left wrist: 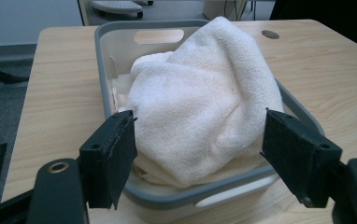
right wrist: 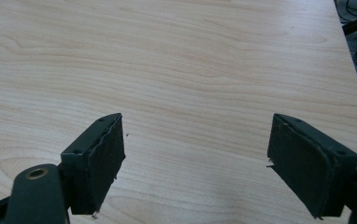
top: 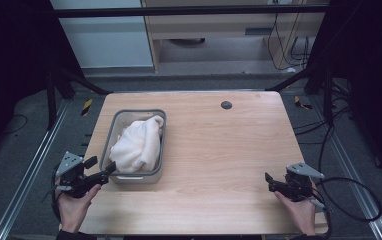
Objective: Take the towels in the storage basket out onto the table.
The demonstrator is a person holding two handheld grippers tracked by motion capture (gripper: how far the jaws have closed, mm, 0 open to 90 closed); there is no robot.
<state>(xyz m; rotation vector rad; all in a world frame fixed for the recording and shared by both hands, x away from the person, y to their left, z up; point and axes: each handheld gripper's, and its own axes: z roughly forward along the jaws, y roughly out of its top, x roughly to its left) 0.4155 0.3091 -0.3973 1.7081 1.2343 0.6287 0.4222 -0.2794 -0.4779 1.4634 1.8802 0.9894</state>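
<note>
One grey bin (top: 120, 118) sits on the left half of the one wooden table (top: 219, 150), its long side running away from the person, and serves as the landmark here. One white towel (top: 138, 142) lies bunched inside the bin, heaped above the rim and filling most of it; in the left gripper view the towel (left wrist: 204, 98) rises as a rounded mound, with one oval handle slot showing in the bin's far wall (left wrist: 120, 46). Two grippers are in play, one per hand. The left gripper (top: 101, 169) is at the bin's near left corner, just beside the rim, its jaws spread wide and holding nothing; its own view has the two black jaws standing either side of the bin's near end. The left hand (top: 74, 202) grips it from below the table edge. The right gripper (top: 270, 181) is well apart from the bin, to its right near the table's near right corner, held by the right hand (top: 299, 210); its jaws are also wide and empty, over bare wood (right wrist: 190, 70). One dark round grommet (top: 226, 105) is set in the table beyond and right of the bin.
</note>
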